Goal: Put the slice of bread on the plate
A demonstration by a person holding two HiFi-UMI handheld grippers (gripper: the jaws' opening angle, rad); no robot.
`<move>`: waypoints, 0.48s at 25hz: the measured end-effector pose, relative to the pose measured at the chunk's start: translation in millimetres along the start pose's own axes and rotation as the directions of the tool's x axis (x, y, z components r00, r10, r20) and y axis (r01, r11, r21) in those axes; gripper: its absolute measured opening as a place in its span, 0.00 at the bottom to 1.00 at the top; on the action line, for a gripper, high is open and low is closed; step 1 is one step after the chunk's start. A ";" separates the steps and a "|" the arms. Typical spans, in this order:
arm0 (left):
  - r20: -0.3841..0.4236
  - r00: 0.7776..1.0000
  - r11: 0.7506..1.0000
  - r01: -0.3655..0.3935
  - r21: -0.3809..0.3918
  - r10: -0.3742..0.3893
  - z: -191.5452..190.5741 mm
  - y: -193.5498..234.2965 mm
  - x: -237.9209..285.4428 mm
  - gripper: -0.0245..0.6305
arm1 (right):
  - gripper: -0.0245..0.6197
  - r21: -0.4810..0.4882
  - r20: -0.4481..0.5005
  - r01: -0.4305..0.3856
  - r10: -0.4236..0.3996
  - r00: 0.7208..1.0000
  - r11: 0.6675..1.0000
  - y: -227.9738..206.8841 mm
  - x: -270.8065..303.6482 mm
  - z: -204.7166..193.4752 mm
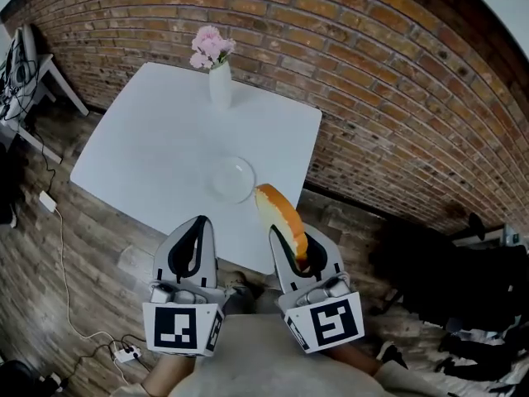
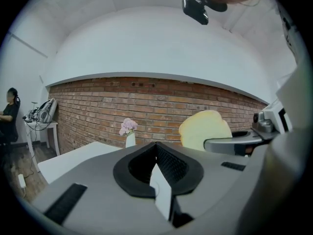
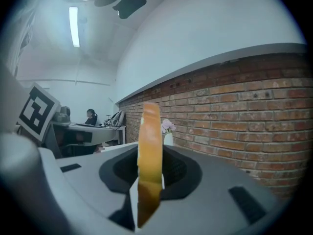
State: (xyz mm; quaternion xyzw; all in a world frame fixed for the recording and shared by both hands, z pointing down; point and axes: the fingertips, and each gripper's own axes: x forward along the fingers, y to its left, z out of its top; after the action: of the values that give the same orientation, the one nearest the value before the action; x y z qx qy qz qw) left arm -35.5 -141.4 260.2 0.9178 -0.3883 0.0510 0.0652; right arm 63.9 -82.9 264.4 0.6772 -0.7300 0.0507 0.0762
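Note:
A slice of bread (image 1: pixel 277 208) with an orange-brown crust stands on edge between the jaws of my right gripper (image 1: pixel 282 236), which is shut on it just short of the table's near edge. In the right gripper view the bread slice (image 3: pixel 149 151) rises edge-on from the jaws. A clear glass plate (image 1: pixel 231 178) lies on the white table (image 1: pixel 157 147), a little beyond and left of the bread. My left gripper (image 1: pixel 201 222) hovers beside the right one, shut and holding nothing (image 2: pixel 157 166). From the left gripper view the bread's pale face (image 2: pixel 203 129) shows to the right.
A white vase with pink flowers (image 1: pixel 219 77) stands at the table's far edge. A brick wall (image 1: pixel 388 81) runs behind and to the right. Cables (image 1: pixel 62 246) trail on the wooden floor at left; dark bags (image 1: pixel 446 279) lie at right. A person (image 2: pixel 9 114) sits far off.

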 end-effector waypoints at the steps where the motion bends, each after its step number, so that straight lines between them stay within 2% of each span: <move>1: -0.004 1.000 1.000 0.000 -0.004 0.000 -2.1 1.7 3.1 0.05 | 0.18 0.000 -0.008 0.001 -0.001 1.000 1.000 -1.6 3.2 -2.5; 7: -0.030 0.999 1.000 -0.018 -0.016 0.017 -8.4 8.6 19.4 0.05 | 0.18 -0.003 -0.048 0.005 -0.006 0.999 1.000 -20.5 20.2 -11.8; 12: -0.048 0.997 0.998 -0.065 -0.026 0.064 -11.9 19.2 29.6 0.05 | 0.18 -0.016 -0.072 -0.049 0.048 0.996 0.999 -27.3 41.3 -15.5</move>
State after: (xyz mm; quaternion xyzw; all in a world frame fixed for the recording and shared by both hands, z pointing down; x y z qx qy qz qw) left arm -29.3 -173.6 277.7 0.9024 -0.4166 0.0694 0.0852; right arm 88.8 -122.9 286.3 0.6564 -0.7434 0.0703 0.1070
